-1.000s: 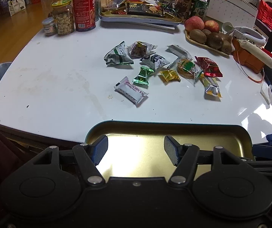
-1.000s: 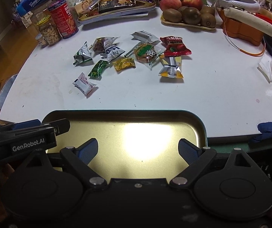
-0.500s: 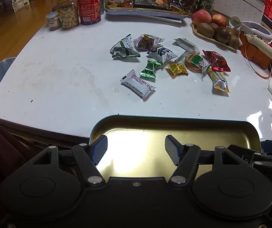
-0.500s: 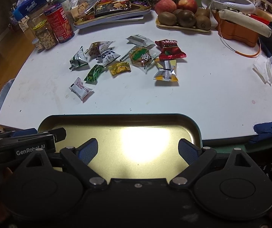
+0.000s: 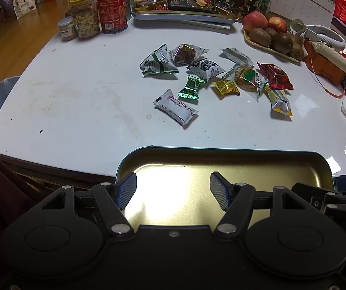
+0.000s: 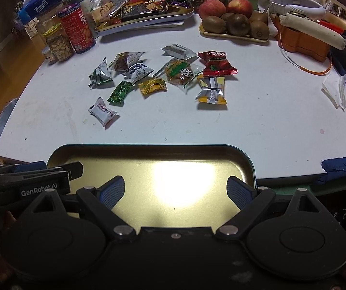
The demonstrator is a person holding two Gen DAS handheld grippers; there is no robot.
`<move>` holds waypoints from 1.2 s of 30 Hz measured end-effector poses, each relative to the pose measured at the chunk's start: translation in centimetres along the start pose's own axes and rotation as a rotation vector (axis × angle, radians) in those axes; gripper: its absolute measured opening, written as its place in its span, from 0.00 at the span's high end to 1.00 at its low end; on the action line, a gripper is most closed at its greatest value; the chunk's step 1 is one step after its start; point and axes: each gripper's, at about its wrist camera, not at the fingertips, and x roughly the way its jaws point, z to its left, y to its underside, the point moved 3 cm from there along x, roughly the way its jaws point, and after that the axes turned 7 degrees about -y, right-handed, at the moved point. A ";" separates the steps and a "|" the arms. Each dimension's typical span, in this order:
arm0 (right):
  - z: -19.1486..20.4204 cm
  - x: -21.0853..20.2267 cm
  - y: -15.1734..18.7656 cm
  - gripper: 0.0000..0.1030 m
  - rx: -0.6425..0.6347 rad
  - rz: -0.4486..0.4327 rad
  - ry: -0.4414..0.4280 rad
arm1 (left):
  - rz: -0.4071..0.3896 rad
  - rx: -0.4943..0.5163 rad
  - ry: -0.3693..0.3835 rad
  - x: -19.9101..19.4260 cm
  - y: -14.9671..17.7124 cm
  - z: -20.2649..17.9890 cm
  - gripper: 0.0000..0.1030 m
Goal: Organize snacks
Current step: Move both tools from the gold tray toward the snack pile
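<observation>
Gold-lined metal tray (image 5: 221, 159) sits at the near table edge under both your grippers. Your left gripper (image 5: 173, 188) is spread wide and holds nothing, as is your right gripper (image 6: 175, 189). At eleven o'clock lies the white "HAWTHORN" packet (image 6: 103, 114), then the loose wrapped snacks (image 6: 163, 77), the red pouch (image 6: 216, 64) at one.

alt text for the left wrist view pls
Open left gripper hovers over an empty gold tray at the near edge of a white table. Wrapped snacks lie scattered mid-table; jars, a fruit plate and a full tray stand behind.
</observation>
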 end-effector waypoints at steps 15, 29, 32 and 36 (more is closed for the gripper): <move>-1.2 -0.4 -0.6 0.07 0.040 -0.008 0.008 | 0.057 -0.007 0.043 0.7 0.1 1.4 0.33; -1.4 0.1 -1.1 0.07 0.052 0.012 0.018 | 0.133 -0.009 0.016 2.0 -0.2 2.2 0.34; -1.4 0.2 -1.3 0.07 0.050 0.015 0.018 | 0.147 -0.012 0.023 2.1 -0.4 2.3 0.33; -1.5 0.2 -1.9 0.07 0.040 0.013 0.027 | 0.158 0.006 0.017 2.4 -0.9 2.0 0.33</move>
